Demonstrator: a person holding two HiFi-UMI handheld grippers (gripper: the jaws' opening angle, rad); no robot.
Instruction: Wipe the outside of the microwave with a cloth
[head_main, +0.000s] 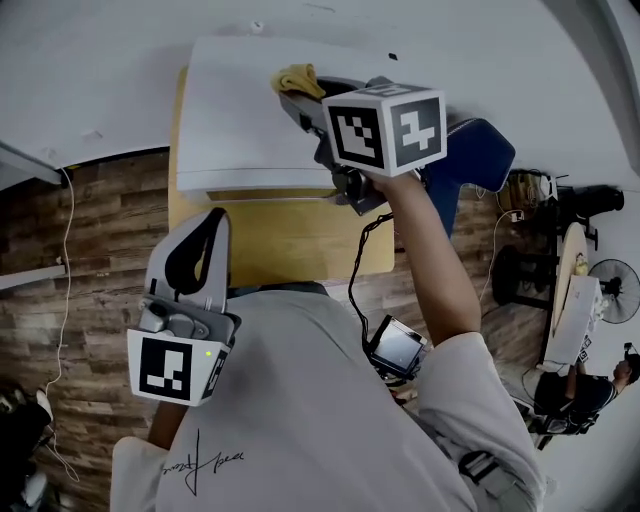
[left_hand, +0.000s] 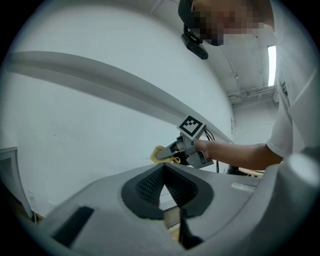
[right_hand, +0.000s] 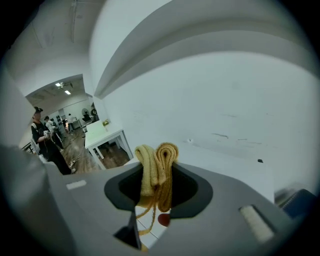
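The white microwave (head_main: 250, 110) stands on a wooden table (head_main: 280, 240) against the wall. My right gripper (head_main: 292, 92) reaches over the microwave's top near its back right part and is shut on a folded yellow cloth (head_main: 298, 76). In the right gripper view the cloth (right_hand: 157, 170) stands bunched between the jaws, with loose threads hanging below. My left gripper (head_main: 212, 220) hangs low at the table's front left, away from the microwave, jaws together and empty. The left gripper view shows its pads (left_hand: 150, 187) meeting, and the right gripper (left_hand: 167, 152) with the cloth (left_hand: 159, 151) beyond.
A blue chair (head_main: 480, 150) sits right of the table. A cable (head_main: 355, 280) hangs from the right gripper down to a device at the person's waist. Other people (head_main: 585, 395) and round furniture are at the far right. A white table (right_hand: 102, 135) and a standing person (right_hand: 42, 137) lie farther off.
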